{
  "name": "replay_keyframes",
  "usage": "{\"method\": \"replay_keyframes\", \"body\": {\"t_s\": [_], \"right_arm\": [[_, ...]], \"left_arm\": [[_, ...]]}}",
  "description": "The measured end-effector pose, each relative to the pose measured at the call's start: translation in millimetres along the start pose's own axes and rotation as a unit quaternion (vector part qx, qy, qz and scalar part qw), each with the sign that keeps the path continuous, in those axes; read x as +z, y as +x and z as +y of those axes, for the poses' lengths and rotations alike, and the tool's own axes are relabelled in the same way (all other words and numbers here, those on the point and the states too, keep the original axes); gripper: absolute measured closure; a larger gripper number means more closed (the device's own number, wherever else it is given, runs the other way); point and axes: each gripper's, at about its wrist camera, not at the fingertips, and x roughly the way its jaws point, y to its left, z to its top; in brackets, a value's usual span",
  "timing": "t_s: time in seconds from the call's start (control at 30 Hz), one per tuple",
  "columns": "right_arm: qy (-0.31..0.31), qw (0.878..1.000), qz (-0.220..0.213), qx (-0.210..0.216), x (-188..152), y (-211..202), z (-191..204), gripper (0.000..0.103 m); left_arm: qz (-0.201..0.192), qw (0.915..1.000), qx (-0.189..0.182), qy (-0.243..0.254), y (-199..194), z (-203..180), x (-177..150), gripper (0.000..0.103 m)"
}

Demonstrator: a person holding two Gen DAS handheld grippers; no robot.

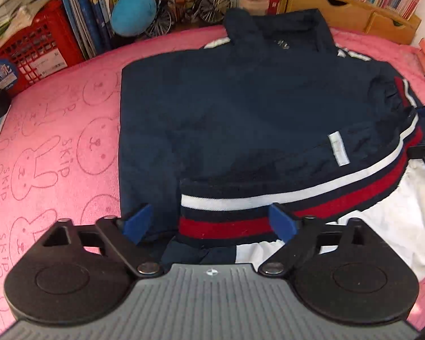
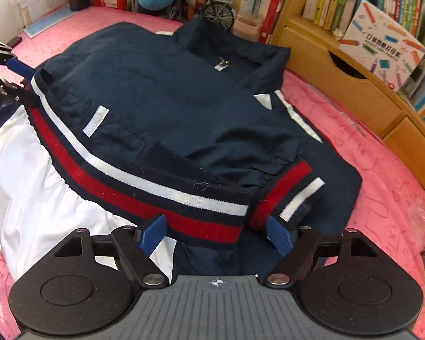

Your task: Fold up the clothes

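Note:
A navy jacket [image 1: 240, 113] [image 2: 161, 90] lies folded on the pink rabbit-print blanket [image 1: 56, 147] [image 2: 382, 187], collar at the far side. Its red and white striped hem [image 1: 269, 198] [image 2: 144, 184] is turned up toward me, and white lining [image 1: 382, 221] [image 2: 28, 184] shows below it. My left gripper [image 1: 209, 223] stands open low over the near left corner, a striped band end lying between its blue pads without being pressed. My right gripper [image 2: 216, 235] is open over the near right corner, straddling the hem end beside a striped cuff [image 2: 286, 198].
Books [image 1: 93, 5] line the back edge, with a red crate [image 1: 36, 45], a blue plush ball [image 1: 133, 11] and a model bicycle [image 1: 195, 2]. A wooden drawer unit [image 2: 354, 90] stands at the right. Bare blanket lies left and right of the jacket.

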Motion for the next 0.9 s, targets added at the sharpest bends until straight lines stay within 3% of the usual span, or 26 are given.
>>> {"method": "replay_keyframes", "body": {"t_s": [0.07,0.13,0.17,0.2,0.23,0.3,0.43,0.53,0.57,0.63,0.67,0.7,0.73,0.77,0.8,0.83,0.87,0.9], "right_arm": [[0.011,1.0,0.004,0.018,-2.8,8.9,0.5,0.035],[0.03,0.999,0.008,0.033,-5.0,5.7,-0.6,0.054],[0.036,0.999,0.006,0.034,-6.6,-0.4,0.6,0.068],[0.041,0.999,0.003,0.032,-8.4,-7.5,2.2,0.081],[0.048,0.998,-0.005,0.034,-9.8,-17.1,3.1,0.083],[0.064,0.997,-0.024,0.039,-12.6,-37.5,4.5,0.088],[0.085,0.993,-0.072,0.043,-7.6,-77.4,-4.9,0.089],[0.096,0.99,-0.09,0.049,-3.1,-85.5,-20.1,0.088],[0.1,0.99,-0.086,0.05,-4.3,-80.6,-23.4,0.088],[0.106,0.992,-0.035,0.052,-5.8,-55.6,-25.2,0.085],[0.107,0.993,-0.007,0.056,-6.5,-41.8,-24.6,0.083],[0.112,0.992,-0.002,0.06,-7.1,-33.9,-24.5,0.079],[0.118,0.991,-0.003,0.064,-7.7,-27.4,-24.4,0.075],[0.124,0.99,-0.004,0.068,-8.4,-20.9,-24.4,0.058],[0.126,0.989,-0.002,0.071,-7.6,-14.3,-24.8,0.049],[0.126,0.99,0.005,0.067,-6.9,-7.9,-25.0,0.052],[0.125,0.99,0.017,0.062,-6.4,-3.2,-25.0,0.079],[0.125,0.99,0.019,0.063,-6.0,-5.2,-24.9,0.086]], "left_arm": [[0.015,0.9998,-0.006,-0.008,11.7,1.5,-2.4,0.005],[-0.002,0.9997,-0.022,-0.006,1.6,-1.2,-4.3,0.035],[-0.007,0.9999,-0.009,0.0,-5.7,-6.0,-2.8,0.06],[-0.017,0.9998,0.01,0.006,-17.9,-12.1,-3.6,0.072],[-0.026,0.9992,0.029,0.011,-30.1,-18.3,-4.4,0.078],[-0.038,0.999,0.018,-0.014,-52.2,-19.6,-6.8,0.093],[-0.065,0.9972,0.015,-0.033,-89.9,-19.3,8.5,0.093],[-0.076,0.9968,0.026,-0.002,-84.2,-23.2,20.5,0.09],[-0.062,0.9979,0.019,0.009,-71.8,-24.0,21.5,0.086],[-0.034,0.999,0.003,0.03,-46.9,-25.7,23.4,0.078],[-0.02,0.9989,-0.005,0.041,-34.5,-26.5,24.4,0.066],[-0.016,0.9988,-0.014,0.044,-26.6,-27.8,24.5,0.047],[-0.012,0.9985,-0.023,0.048,-18.8,-29.1,24.6,0.035],[-0.009,0.9982,-0.032,0.051,-11.0,-30.4,24.7,0.015],[-0.005,0.9977,-0.041,0.054,-3.1,-31.7,24.9,0.015],[-0.008,0.9978,-0.025,0.062,0.4,-34.8,23.2,0.021],[-0.01,0.9975,-0.009,0.069,3.9,-37.8,21.4,0.061],[-0.012,0.9975,0.01,0.069,-0.4,-39.6,20.7,0.083]]}}
